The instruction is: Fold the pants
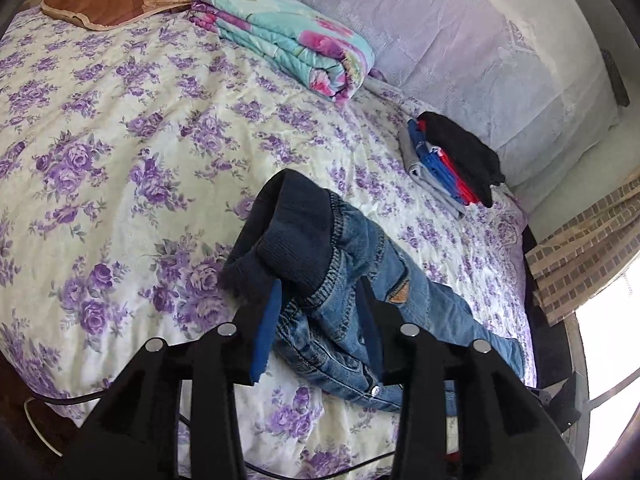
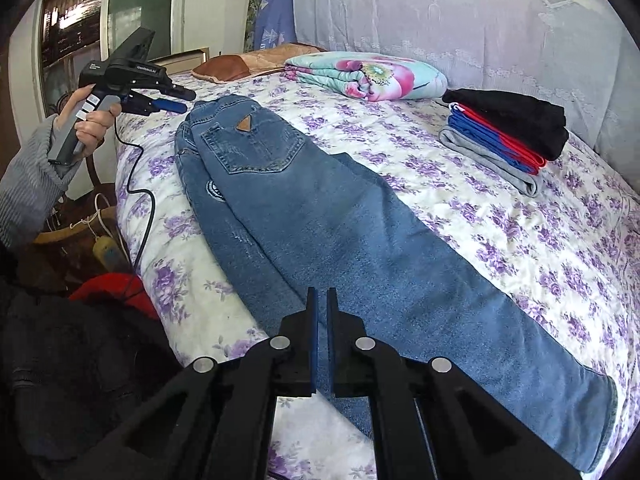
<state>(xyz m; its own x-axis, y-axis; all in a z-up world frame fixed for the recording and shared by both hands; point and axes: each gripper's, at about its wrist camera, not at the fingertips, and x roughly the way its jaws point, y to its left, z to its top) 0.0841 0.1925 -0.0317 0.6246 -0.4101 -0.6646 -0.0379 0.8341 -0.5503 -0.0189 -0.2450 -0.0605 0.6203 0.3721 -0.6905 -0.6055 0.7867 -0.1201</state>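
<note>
Blue jeans [image 2: 340, 232] lie folded lengthwise on the floral bed, waist at the far left, leg cuffs near right. In the left wrist view the waist end [image 1: 340, 280] with its dark knit waistband sits just ahead of my left gripper [image 1: 320, 284]. The left gripper is open and holds nothing; it also shows in the right wrist view [image 2: 176, 100], held in a hand just left of the waistband. My right gripper [image 2: 323, 296] hovers over the near edge of the legs, its fingers almost together with a thin gap and nothing between them.
A stack of folded clothes [image 2: 508, 136], black on top, sits at the back right of the bed [image 2: 520, 240]. A rolled floral quilt [image 2: 368, 76] and a brown pillow [image 2: 248, 62] lie along the back. A cable [image 2: 144, 200] hangs off the left bed edge.
</note>
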